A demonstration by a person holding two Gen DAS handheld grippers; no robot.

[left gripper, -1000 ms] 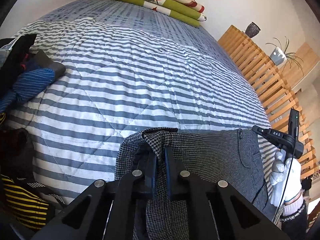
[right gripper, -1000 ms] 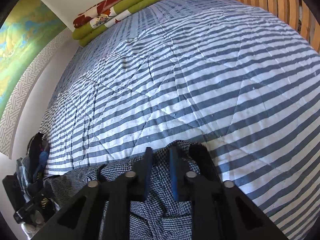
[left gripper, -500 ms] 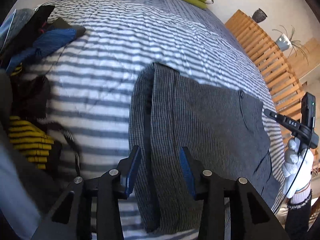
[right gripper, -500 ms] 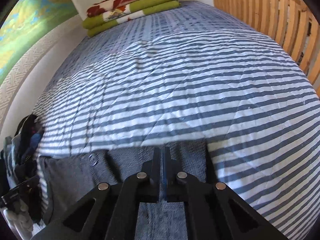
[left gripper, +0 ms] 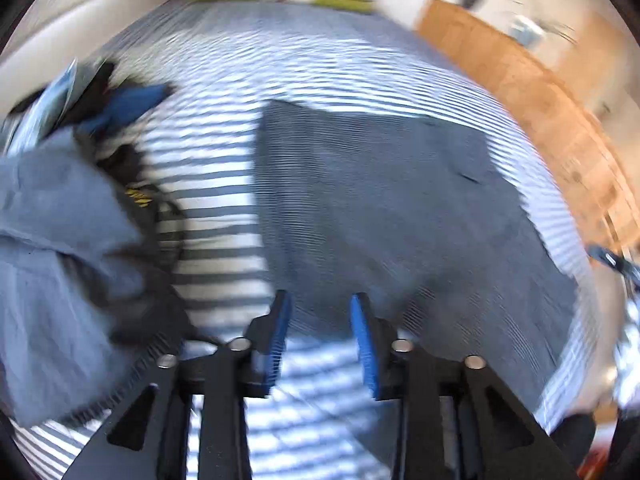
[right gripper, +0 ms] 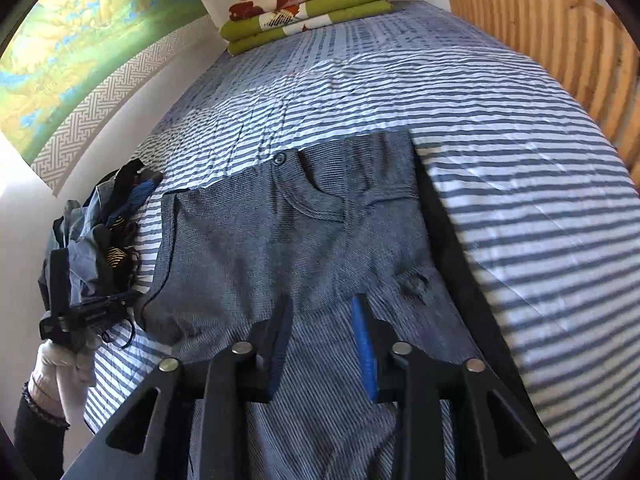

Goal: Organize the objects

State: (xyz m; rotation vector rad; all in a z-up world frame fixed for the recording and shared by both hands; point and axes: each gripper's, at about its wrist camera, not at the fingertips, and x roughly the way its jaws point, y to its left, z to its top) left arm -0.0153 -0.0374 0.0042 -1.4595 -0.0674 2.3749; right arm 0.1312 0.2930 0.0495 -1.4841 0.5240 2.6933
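— Where have the trousers [right gripper: 288, 240] got to?

— Spread flat on the striped bed [right gripper: 520, 184], waistband with its button toward the far end, legs running back under both cameras. Nothing grips them.

— So the tongs are off the cloth?

— Yes. The right tongs [right gripper: 322, 332] have just been opening; the blue pads stand apart above the fabric with nothing between them. The left tongs [left gripper: 320, 332] have also just been opening and are parted over the near edge of the trousers, empty too, though that view is blurred.

— And the rest?

— A heap of clothes [right gripper: 104, 232] lies at the bed's left edge, just beside the trousers. Folded blankets [right gripper: 308, 4] sit at the far end against the wall. A gloved hand [right gripper: 60, 364] holds the left tool near the heap.
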